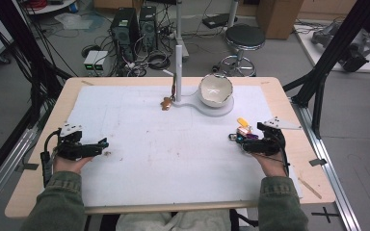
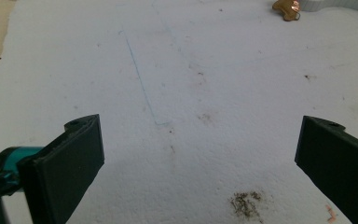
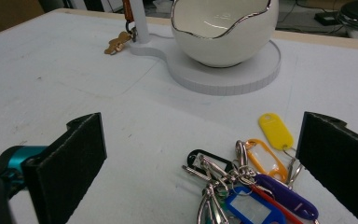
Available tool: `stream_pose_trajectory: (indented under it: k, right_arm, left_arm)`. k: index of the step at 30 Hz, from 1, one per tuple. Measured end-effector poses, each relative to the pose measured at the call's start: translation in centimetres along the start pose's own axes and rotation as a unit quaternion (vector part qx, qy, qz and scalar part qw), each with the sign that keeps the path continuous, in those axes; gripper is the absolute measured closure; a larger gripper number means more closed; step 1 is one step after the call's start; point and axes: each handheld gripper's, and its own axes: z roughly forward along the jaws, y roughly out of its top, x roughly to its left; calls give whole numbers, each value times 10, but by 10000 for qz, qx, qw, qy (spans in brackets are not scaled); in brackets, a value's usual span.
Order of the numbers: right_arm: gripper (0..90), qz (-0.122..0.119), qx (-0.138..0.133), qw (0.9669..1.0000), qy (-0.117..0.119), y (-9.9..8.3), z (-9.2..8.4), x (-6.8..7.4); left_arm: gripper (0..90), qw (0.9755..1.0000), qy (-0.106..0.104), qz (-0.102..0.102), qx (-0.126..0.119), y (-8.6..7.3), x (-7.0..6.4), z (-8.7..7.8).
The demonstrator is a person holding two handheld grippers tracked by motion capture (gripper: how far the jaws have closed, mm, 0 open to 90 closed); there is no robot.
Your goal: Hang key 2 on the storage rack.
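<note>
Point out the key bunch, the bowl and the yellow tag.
key bunch (image 3: 242,186), right gripper view, on the tangle of rings at its middle.
bowl (image 3: 223,39), right gripper view, on its white outer wall.
yellow tag (image 3: 275,130), right gripper view, on the tag's flat face.

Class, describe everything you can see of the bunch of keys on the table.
The bunch of keys is a tangle of metal rings carrying plastic tags: yellow, orange, purple, blue, black and red. It lies flat on the white sheet, in front of the bowl, between the open jaws of the right gripper, which does not touch it.
</note>
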Motion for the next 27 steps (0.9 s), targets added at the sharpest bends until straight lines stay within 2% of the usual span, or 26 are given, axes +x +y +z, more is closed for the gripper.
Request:
stream_pose_trajectory:
  k: [3,6,8,12,17,21,27]
  right_arm:
    - [7,52,33,10000,15,2,0,-4]
    - [7,60,104,9999,-4,5,0,-8]
    - [7,52,113,9999,-35,7,0,-11]
    - [7,100,153,9998,-40,14,1,-20]
    - [7,147,409,9990,52,18,9,-31]
    - [7,8,678,9977,34,19,17,-34]
    - [7,-115,872,9961,22,20,26,-37]
  left_arm:
    - [17,10000,-17,-66,-14,0,1,0]
    - [17,9996,-163,-241,-69,1,1,-1]
    - [17,9997,-134,-158,-98,1,-1,-1]
    - [17,9996,-174,-195,-58,1,0,-1]
    - [17,9997,-176,-193,-39,0,2,-4]
    - [17,9996,-165,-235,-34,-1,5,-4]
    - [17,9993,-194,-301,-94,0,7,-5]
